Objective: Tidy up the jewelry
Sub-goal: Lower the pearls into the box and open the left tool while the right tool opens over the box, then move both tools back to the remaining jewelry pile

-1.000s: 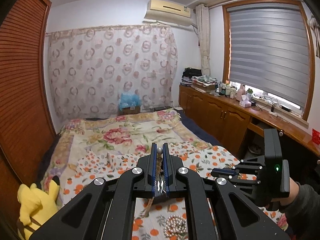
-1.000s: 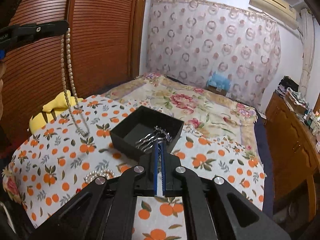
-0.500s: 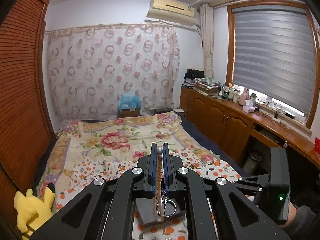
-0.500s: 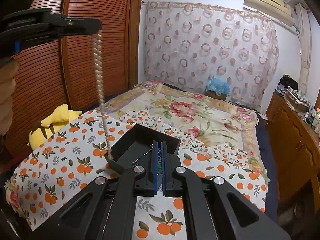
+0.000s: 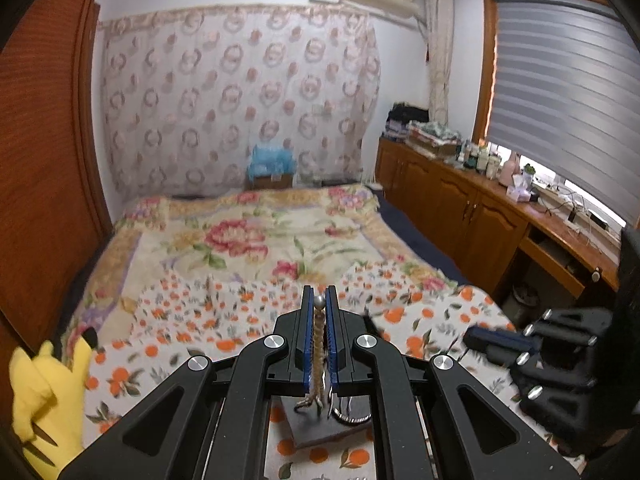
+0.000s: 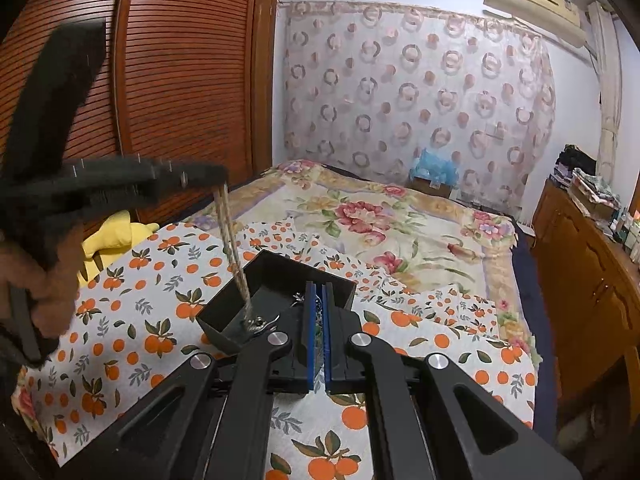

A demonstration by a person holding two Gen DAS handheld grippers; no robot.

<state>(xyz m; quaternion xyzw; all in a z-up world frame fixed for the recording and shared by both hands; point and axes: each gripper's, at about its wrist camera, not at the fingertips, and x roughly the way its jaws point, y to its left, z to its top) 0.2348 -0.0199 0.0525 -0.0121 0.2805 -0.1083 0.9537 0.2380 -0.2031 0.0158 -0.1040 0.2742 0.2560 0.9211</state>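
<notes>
My left gripper (image 5: 319, 300) is shut on a pearl necklace (image 5: 318, 344), which hangs between its blue pads. In the right wrist view the left gripper (image 6: 218, 172) holds the necklace (image 6: 234, 256) over a black tray (image 6: 224, 312), and the necklace's lower end reaches into the tray. The tray holds silver jewelry (image 6: 260, 322). The tray (image 5: 308, 424) shows under the left fingers with a silver ring (image 5: 350, 418) in it. My right gripper (image 6: 319, 286) is shut and empty, just over the tray's near edge. It also shows in the left wrist view (image 5: 496, 338).
The tray lies on an orange-print cloth (image 6: 132, 320) spread over a floral bed cover (image 6: 380, 216). A yellow plush toy (image 5: 44, 396) lies at the bed's left edge. Wooden cabinets (image 5: 460, 208) run along the right. A brown slatted wardrobe (image 6: 180, 100) stands on the left.
My left gripper has carried the hanging necklace rightward and down, from beside the tray to over it. Its lower end now dips into the tray. My right gripper stays shut near the tray.
</notes>
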